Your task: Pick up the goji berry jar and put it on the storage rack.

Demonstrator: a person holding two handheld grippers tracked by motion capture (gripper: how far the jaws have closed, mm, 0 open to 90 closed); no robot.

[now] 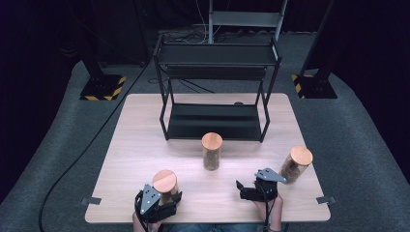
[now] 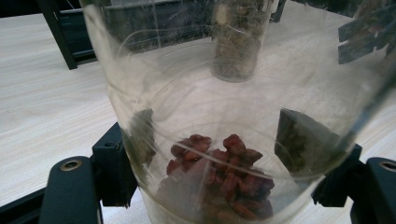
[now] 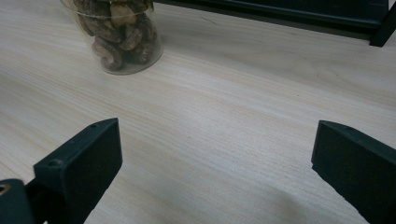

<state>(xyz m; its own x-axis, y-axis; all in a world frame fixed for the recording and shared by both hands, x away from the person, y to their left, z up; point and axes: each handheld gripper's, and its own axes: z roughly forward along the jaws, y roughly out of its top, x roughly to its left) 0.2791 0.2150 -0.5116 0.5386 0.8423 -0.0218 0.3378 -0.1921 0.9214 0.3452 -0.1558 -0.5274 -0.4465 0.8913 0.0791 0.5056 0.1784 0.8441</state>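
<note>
At the near edge of the wooden bench [image 1: 140, 145], the left tool [image 1: 162, 200] is clamped around a glass jar of red dried fruit [image 2: 219, 182] with a wooden lid. The right tool [image 1: 251, 191] rests beside it, jaws spread, gripping nothing. Farther back stand two more lidded jars, then a black shelf rack [image 1: 215, 63].

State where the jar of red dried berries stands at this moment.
In the high view, the jar of red dried berries stands at the table's near left edge, clamped in the left tongs, left of the middle jar.
</note>
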